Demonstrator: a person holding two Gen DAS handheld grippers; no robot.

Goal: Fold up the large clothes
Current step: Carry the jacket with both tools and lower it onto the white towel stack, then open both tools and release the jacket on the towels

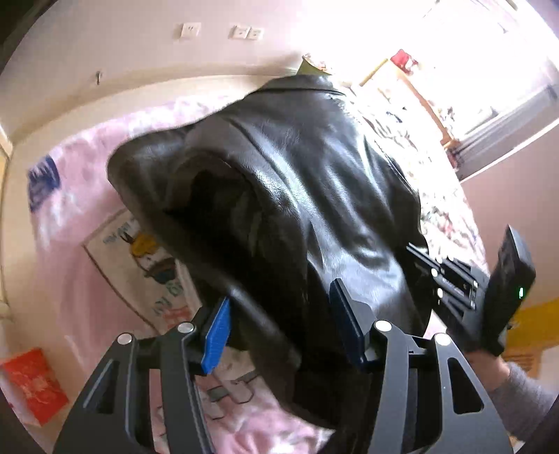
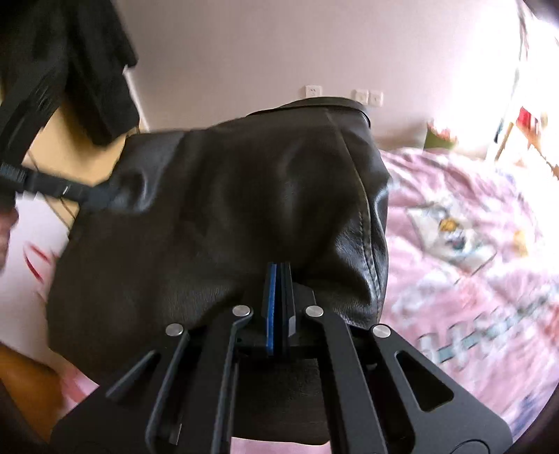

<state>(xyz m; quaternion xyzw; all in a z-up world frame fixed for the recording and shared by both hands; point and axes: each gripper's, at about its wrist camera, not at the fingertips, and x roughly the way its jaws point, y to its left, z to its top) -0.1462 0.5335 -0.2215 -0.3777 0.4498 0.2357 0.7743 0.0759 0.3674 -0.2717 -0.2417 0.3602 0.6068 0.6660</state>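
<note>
A black leather jacket (image 1: 297,174) (image 2: 227,209) is held up over a pink bed sheet (image 1: 70,209) (image 2: 471,279). In the left wrist view my left gripper (image 1: 283,328) has its blue pads (image 1: 218,331) apart, with a thick fold of the jacket's lower edge filling the gap and pressed between them. The right wrist view shows that left gripper (image 2: 104,195) at the jacket's left corner. My right gripper (image 2: 279,276) has its pads together on the jacket's near edge, where the leather creases gather. From the left it shows as a right gripper (image 1: 415,251) at the jacket's right edge.
The bed sheet has cartoon prints (image 1: 150,258) (image 2: 450,237). A red packet (image 1: 35,387) lies at the lower left. A hand in a grey sleeve (image 1: 524,394) holds the right gripper. Dark clothes (image 2: 87,70) hang at the upper left. Wall sockets (image 1: 244,33) and a bright window (image 1: 489,70) lie beyond.
</note>
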